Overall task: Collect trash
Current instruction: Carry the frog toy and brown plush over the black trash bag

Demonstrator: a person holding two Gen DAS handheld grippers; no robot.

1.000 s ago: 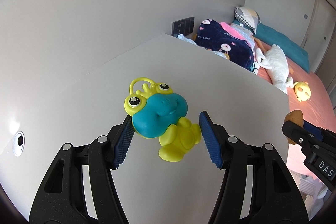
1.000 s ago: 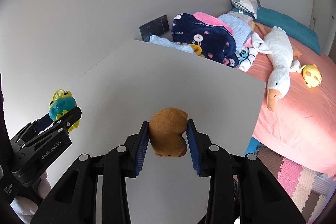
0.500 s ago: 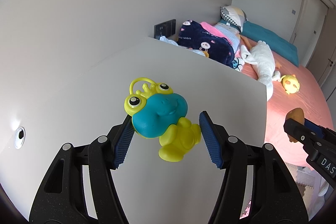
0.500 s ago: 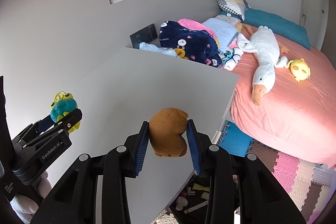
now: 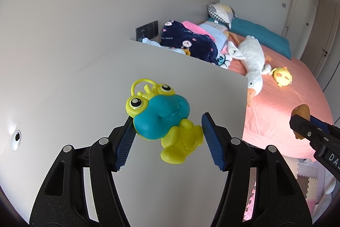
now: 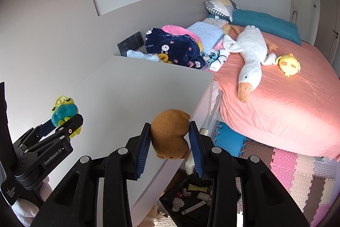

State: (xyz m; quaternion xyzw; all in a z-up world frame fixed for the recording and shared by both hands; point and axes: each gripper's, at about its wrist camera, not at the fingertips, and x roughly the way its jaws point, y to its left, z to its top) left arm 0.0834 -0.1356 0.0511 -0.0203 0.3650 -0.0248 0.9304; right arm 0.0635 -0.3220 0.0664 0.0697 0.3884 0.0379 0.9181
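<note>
My left gripper (image 5: 167, 137) is shut on a teal and yellow frog toy (image 5: 163, 118), held in the air above a white desk top (image 5: 85, 88). The same frog toy (image 6: 63, 112) shows at the left of the right wrist view, in the left gripper (image 6: 63, 127). My right gripper (image 6: 170, 142) is shut on a brown plush toy (image 6: 170, 133), held over the desk's right edge (image 6: 204, 103). That brown plush toy (image 5: 300, 113) peeks in at the right of the left wrist view. Below the desk edge sits a dark bin (image 6: 191, 199) with several scraps inside.
A bed with a pink sheet (image 6: 276, 103) fills the right side, carrying a white goose plush (image 6: 250, 56), a yellow chick plush (image 6: 290, 64) and a navy blanket (image 6: 174, 48). Coloured foam mats (image 6: 293, 171) cover the floor. A black wall panel (image 6: 130, 43) sits behind the desk.
Both grippers have travelled right along the desk toward its edge, each keeping its toy. The bed, the floor mats and the bin below the edge have come into view.
</note>
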